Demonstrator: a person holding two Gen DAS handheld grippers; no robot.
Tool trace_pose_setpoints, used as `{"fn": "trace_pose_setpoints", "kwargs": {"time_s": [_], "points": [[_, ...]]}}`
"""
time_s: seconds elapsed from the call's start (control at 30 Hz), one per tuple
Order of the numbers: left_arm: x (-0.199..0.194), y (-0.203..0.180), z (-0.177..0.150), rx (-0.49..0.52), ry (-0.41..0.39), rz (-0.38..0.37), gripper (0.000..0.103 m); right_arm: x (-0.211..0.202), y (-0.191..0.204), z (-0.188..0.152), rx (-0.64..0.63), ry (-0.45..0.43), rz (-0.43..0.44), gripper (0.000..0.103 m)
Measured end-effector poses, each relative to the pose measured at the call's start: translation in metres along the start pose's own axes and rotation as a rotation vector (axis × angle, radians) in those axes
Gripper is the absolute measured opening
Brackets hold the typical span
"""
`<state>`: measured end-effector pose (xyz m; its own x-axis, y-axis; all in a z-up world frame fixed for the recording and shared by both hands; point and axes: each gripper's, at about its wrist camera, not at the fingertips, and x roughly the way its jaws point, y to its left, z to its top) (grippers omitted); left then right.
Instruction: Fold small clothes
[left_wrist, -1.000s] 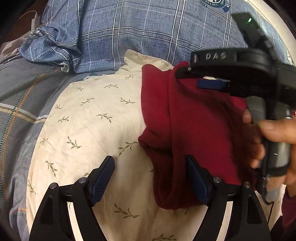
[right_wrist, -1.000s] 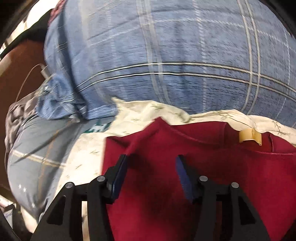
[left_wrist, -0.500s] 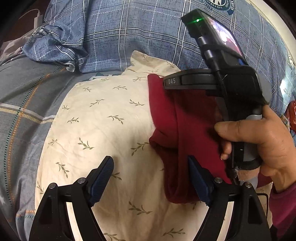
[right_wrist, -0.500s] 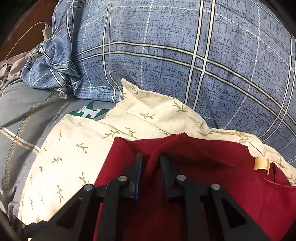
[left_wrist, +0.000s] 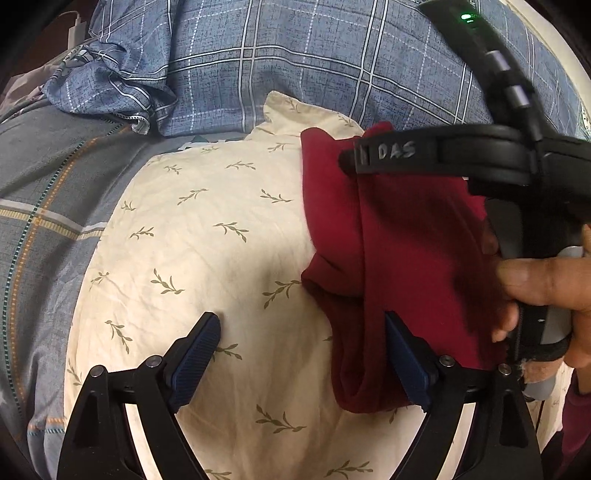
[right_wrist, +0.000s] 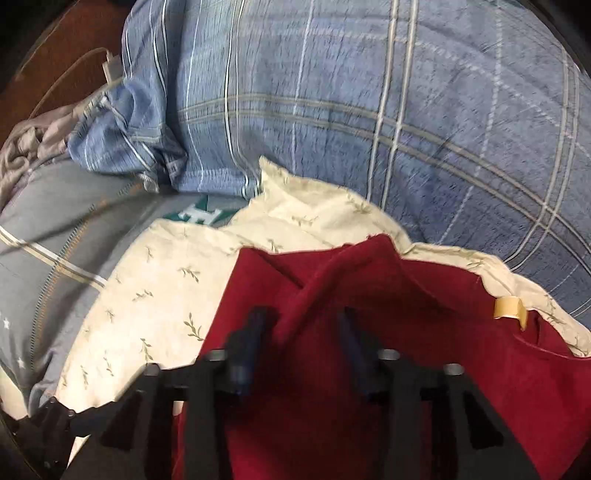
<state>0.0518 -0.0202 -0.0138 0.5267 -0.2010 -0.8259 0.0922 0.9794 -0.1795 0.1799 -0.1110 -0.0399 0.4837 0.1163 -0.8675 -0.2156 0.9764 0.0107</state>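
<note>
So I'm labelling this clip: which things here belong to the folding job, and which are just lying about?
Part of the job:
- dark red knit garment
- left gripper
- right gripper
- cream leaf-print pillow under the garment

Lying about:
- blue plaid quilt
- grey striped bedsheet
- white charger and cable

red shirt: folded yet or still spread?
Partly folded. The red shirt has its left side doubled over in a long crease on the cream pillow; the rest is hidden by the right gripper.
</note>
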Motion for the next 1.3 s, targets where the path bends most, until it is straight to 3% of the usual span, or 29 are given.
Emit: {"fn": "trace_pose_setpoints", "kwargs": {"time_s": [0.07, 0.23, 0.43, 0.53, 0.57, 0.63, 0.73, 0.83, 0.87, 0.9, 0.93, 0.97, 1.03, 1.1, 1.3], "points": [[-0.001, 0.001, 0.0, -0.007, 0.002, -0.006, 0.089, -0.005, 0.002, -0.002, -0.008, -0.036, -0.001, 0.01], [-0.001, 0.003, 0.002, -0.02, 0.003, -0.011, 0.089, -0.025, 0.006, -0.002, -0.037, -0.104, 0.011, 0.008], [-0.001, 0.008, 0.002, -0.038, 0.003, -0.027, 0.089, 0.006, 0.007, -0.008, -0.03, -0.04, 0.037, 0.008], [-0.001, 0.007, 0.002, -0.033, 0.003, -0.024, 0.088, -0.002, -0.002, -0.007, 0.015, -0.068, 0.1, 0.023], [-0.001, 0.007, 0.002, -0.036, 0.003, -0.025, 0.088, -0.008, -0.008, -0.004, 0.058, -0.064, 0.125, 0.047], [-0.001, 0.008, 0.002, -0.042, 0.005, -0.03, 0.088, -0.014, -0.011, -0.001, 0.095, -0.066, 0.122, 0.079], [-0.001, 0.01, 0.003, -0.045, 0.006, -0.034, 0.088, -0.015, -0.003, 0.003, 0.066, -0.087, 0.056, 0.081], [0.0, 0.011, 0.003, -0.047, 0.003, -0.037, 0.088, 0.012, 0.017, 0.004, -0.02, 0.007, 0.008, 0.084], [0.0, 0.011, 0.003, -0.049, 0.001, -0.039, 0.088, 0.025, 0.025, 0.003, -0.064, 0.032, -0.053, 0.084], [0.0, 0.012, 0.004, -0.054, -0.002, -0.044, 0.088, 0.028, 0.029, 0.001, -0.089, 0.016, -0.085, 0.082], [0.0, 0.012, 0.004, -0.059, -0.001, -0.048, 0.088, 0.027, 0.03, 0.0, -0.097, -0.004, -0.097, 0.074], [0.0, 0.013, 0.005, -0.067, 0.0, -0.057, 0.088, 0.021, 0.026, -0.001, -0.066, -0.034, -0.086, 0.053], [-0.001, 0.015, 0.006, -0.08, -0.014, -0.087, 0.088, 0.009, 0.012, -0.002, -0.001, -0.071, -0.011, 0.021], [-0.001, 0.014, 0.007, -0.083, -0.029, -0.111, 0.088, -0.004, -0.01, -0.004, 0.087, -0.074, 0.084, 0.017], [0.009, 0.004, 0.012, -0.067, -0.048, -0.162, 0.088, -0.032, -0.038, -0.011, 0.153, -0.123, 0.183, 0.015]]}}
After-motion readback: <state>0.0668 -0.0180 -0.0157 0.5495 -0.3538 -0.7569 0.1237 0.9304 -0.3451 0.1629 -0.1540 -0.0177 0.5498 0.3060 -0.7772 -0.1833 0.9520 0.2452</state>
